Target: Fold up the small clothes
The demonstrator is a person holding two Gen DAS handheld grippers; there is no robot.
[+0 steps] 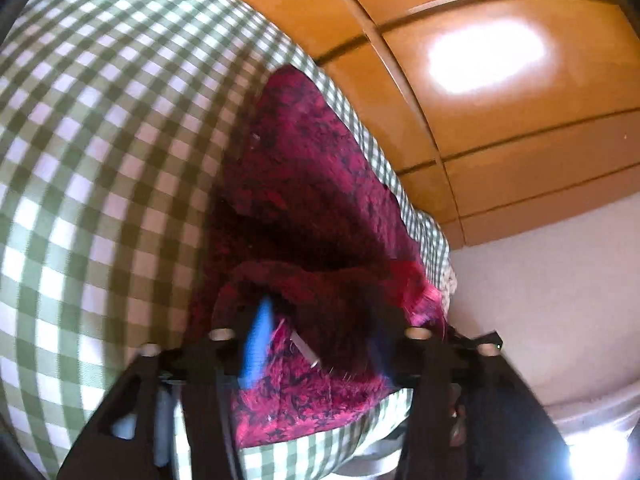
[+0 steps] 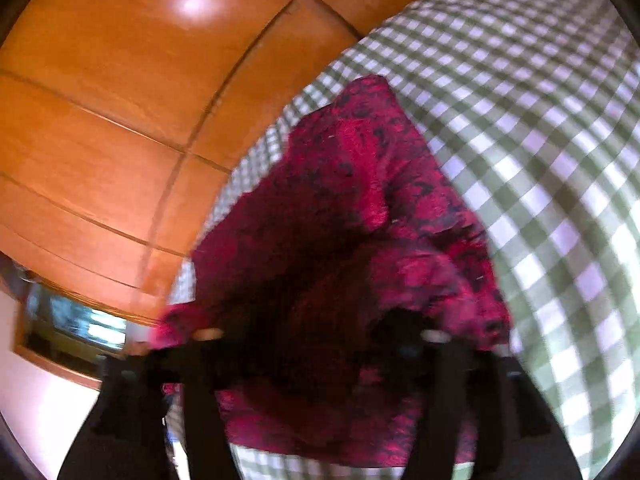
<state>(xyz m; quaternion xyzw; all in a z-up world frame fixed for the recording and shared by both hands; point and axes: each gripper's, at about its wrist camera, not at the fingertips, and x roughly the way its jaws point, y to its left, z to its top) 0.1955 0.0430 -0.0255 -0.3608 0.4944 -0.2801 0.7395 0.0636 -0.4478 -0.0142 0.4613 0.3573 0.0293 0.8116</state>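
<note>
A fuzzy crimson garment [image 1: 312,168] with a dark pattern lies partly folded on a green-and-white checked sheet [image 1: 100,160]. My left gripper [image 1: 316,332] hovers at its near edge. The blue pad [image 1: 256,344] stands well apart from the other finger, which is hidden behind a raised fold of the cloth. The cloth sags between the jaws and is not pinched. In the right wrist view the same garment [image 2: 352,200] fills the middle. My right gripper [image 2: 320,340] is over its near hem with the jaws spread wide. Its fingertips are lost in blur and shadow.
Glossy orange wooden panels [image 1: 500,120] [image 2: 100,100] run along the far edge of the checked sheet [image 2: 540,160]. A pale wall [image 1: 560,300] lies to the right in the left wrist view. A dark-framed opening [image 2: 72,328] shows at the lower left in the right wrist view.
</note>
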